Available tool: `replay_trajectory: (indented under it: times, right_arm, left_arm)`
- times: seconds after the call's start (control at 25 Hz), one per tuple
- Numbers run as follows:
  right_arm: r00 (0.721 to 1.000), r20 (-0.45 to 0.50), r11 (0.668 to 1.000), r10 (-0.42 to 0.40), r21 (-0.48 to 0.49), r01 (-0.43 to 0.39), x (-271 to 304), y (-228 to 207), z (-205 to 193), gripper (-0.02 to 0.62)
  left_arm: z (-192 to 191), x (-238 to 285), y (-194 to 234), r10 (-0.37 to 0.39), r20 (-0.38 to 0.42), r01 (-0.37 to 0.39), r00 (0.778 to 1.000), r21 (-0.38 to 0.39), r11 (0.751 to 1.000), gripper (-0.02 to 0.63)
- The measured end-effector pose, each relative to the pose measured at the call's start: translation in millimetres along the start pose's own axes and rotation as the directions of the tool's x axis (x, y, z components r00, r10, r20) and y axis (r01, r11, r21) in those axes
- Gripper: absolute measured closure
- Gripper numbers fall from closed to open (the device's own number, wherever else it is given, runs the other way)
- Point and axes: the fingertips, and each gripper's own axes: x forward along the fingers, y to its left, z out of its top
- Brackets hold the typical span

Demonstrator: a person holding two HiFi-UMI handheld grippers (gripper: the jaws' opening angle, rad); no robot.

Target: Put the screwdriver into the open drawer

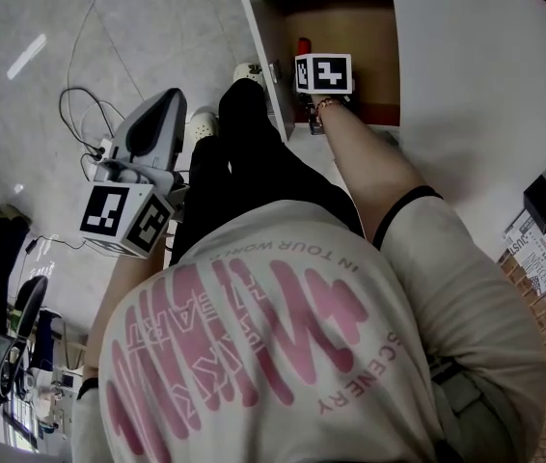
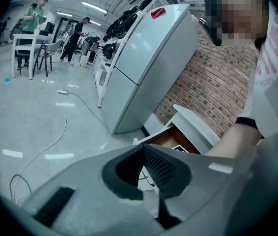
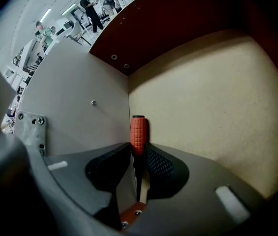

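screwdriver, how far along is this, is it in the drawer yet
Done: the drawer is open and the right tongs are down inside it. In hand: the screwdriver sits between them, apparently pinched, with its orange handle pointing toward the drawer floor. Left: release it and withdraw.

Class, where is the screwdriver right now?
The screwdriver sits between the jaws of the right gripper, inside the open drawer. Its orange handle points at the drawer floor beside the pale side wall, top centre-right in the head view.
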Motion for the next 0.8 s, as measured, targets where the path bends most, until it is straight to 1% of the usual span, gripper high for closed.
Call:
replay_trajectory:
  times: [0.2,0.36,0.52,0.64,0.8]
  right_arm:
    - [1.0,-0.002,1.0,-0.001,-0.016,0.001,0,3,2,0.482]
    - [1.0,-0.018,0.999,0.004,-0.035,-0.004,-2,10,-2,0.456]
    - [1.0,-0.016,0.999,-0.007,-0.051,0.006,-5,13,-2,0.465]
    - [1.0,0.003,1.0,-0.016,-0.025,0.016,-8,13,1,0.472]
    - [0.998,0.043,0.999,-0.05,0.025,0.048,-18,17,5,0.472]
  left_arm:
    - [0,-5,3,-0.006,0.009,0.006,1.0,-0.002,1.0,0.603]
    - [-2,-14,5,-0.012,0.021,0.012,1.0,-0.006,1.0,0.603]
    - [-5,-23,5,0.001,0.047,0.0,0.999,-0.02,1.0,0.603]
    - [-6,-32,5,0.012,0.063,-0.011,0.998,-0.024,1.0,0.603]
    - [-9,-53,13,0.027,0.089,-0.025,0.996,-0.027,0.999,0.603]
